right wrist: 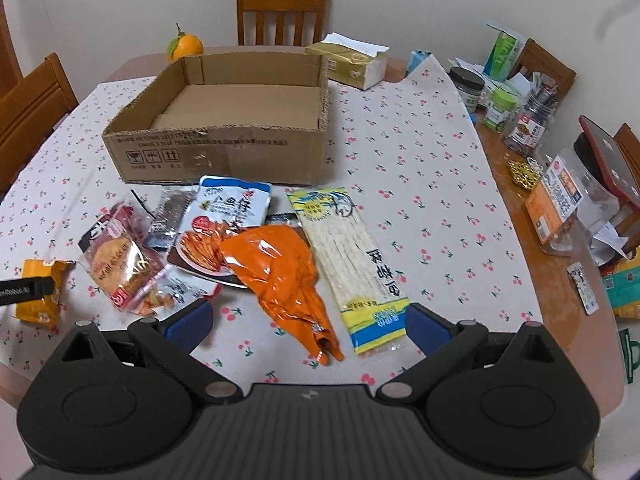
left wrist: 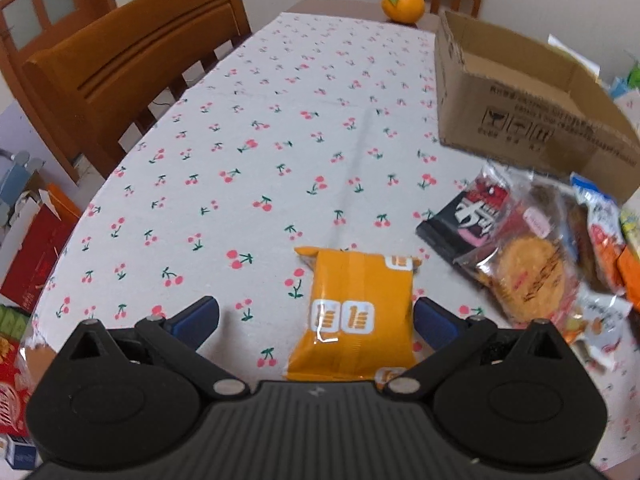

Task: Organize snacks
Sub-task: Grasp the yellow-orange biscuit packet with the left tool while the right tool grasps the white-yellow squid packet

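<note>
boxes: one cardboard box | both jaws spread wide | one orange

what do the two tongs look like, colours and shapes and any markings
Both match. The left tongs and right tongs each have a black plastic body with a ribbed centre panel bearing a small pale bolt-like mark, two rounded black lobes with oval recesses, silver pivot pins on black linkage bars, and blue pads on the fingertips. No cables or sleeves show.
</note>
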The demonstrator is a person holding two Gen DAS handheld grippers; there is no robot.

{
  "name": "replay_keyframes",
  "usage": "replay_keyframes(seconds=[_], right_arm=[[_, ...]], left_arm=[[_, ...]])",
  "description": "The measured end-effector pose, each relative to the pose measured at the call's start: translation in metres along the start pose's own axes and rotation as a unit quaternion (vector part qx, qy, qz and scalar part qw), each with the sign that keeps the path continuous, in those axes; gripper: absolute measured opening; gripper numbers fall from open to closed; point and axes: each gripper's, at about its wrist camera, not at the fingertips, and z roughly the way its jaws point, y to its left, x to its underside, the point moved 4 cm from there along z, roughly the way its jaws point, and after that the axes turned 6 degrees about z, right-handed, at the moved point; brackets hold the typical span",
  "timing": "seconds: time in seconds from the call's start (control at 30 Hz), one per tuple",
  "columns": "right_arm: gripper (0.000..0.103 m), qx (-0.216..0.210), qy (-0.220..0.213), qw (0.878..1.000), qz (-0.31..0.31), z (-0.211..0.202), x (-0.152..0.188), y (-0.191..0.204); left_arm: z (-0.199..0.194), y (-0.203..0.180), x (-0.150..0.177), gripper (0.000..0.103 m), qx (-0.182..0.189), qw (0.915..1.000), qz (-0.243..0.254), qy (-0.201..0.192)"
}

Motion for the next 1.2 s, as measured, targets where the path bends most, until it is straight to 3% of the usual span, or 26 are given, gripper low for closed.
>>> replay_keyframes(seconds=[0.17, 0.47, 0.63, 0.8, 0.97, 1.03, 1.2], right_arm=[[0.103, 0.026, -0.012, 1.000, -0.008, -0.003, -0.003, -0.005], [0.103, 0.042, 0.007, 0.999, -0.031, 0.024, -0.006, -0.039], [0.103, 0.016, 0.029, 0.997, -0.070, 0.061, -0.008, -0.059], [0.103, -0.050, 0.061, 0.992, -0.099, 0.091, -0.010, -0.068], [0.103, -0.099, 0.066, 0.984, -0.134, 0.106, -0.016, -0.067], [0.103, -0.111, 0.071, 0.982, -0.135, 0.112, -0.019, -0.068], [0.102, -0.133, 0.065, 0.977, -0.155, 0.122, -0.025, -0.066]], left_arm=[[0.012, -0.007, -0.001, 0.103, 0.029, 0.9993, 0.023, 0.006], [0.014, -0.008, -0.003, 0.103, 0.032, 0.9990, 0.029, -0.006], [0.013, -0.010, -0.002, 0.103, 0.031, 0.9991, 0.025, -0.017], [0.012, -0.016, -0.005, 0.098, 0.026, 0.9994, 0.016, -0.017], [0.007, -0.024, -0.007, 0.084, 0.019, 0.9994, 0.016, -0.025], [0.004, -0.026, -0.008, 0.068, 0.016, 0.9993, 0.017, -0.029], [0.001, -0.026, -0.009, 0.058, 0.005, 0.9994, 0.016, -0.031]])
